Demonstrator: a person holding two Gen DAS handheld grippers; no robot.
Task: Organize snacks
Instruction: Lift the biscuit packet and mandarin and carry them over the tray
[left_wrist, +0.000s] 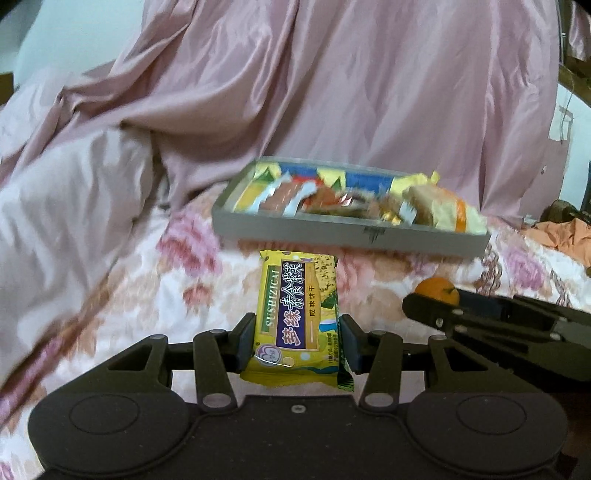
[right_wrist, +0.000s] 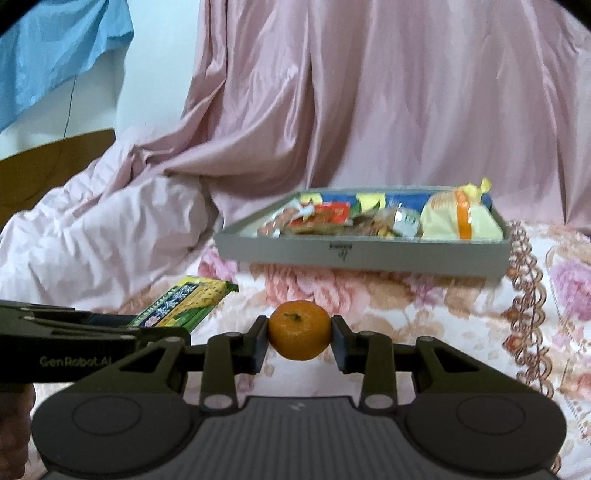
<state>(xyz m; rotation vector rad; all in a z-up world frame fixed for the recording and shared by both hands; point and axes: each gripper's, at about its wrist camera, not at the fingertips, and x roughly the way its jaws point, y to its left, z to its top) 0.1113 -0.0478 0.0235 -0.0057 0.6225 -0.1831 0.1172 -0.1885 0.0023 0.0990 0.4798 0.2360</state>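
Pinching a flat yellow-and-purple foil biscuit packet (left_wrist: 295, 321) by its long edges, the left gripper (left_wrist: 297, 341) points the packet's long axis straight ahead at the shallow grey rectangular snack tray (left_wrist: 351, 240), which lies broadside just beyond. Beside it, the right gripper (right_wrist: 300, 343) clamps a small round orange mandarin (right_wrist: 299, 329); its tray (right_wrist: 362, 254) lies ahead and slightly right, about equally near for both.

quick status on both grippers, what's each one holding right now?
Left gripper: closed on the yellow biscuit packet.
Right gripper: closed on the mandarin.
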